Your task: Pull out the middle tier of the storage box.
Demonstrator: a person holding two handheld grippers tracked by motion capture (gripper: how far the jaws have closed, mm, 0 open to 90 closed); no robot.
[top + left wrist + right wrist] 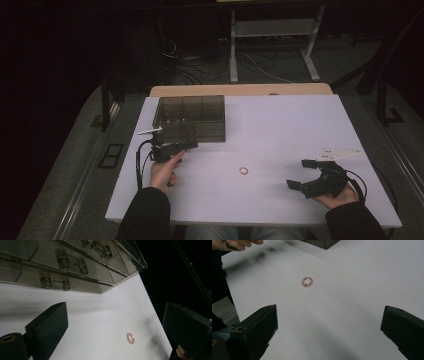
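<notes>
Right claw [329, 332] gapes wide; beaded ring [307, 281] lies ahead, apart.

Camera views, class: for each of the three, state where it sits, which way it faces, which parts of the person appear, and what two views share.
High view: above the person's side, looking forward and down on the white table; both forearms, left gripper and right gripper.
Left gripper view: on the left gripper, facing across the table past the clear box; both jaws apart.
Right gripper view: on the right gripper, low, facing the bead ring; jaws apart, other hand top left.
Shared: ring and box appear in all three.
</notes>
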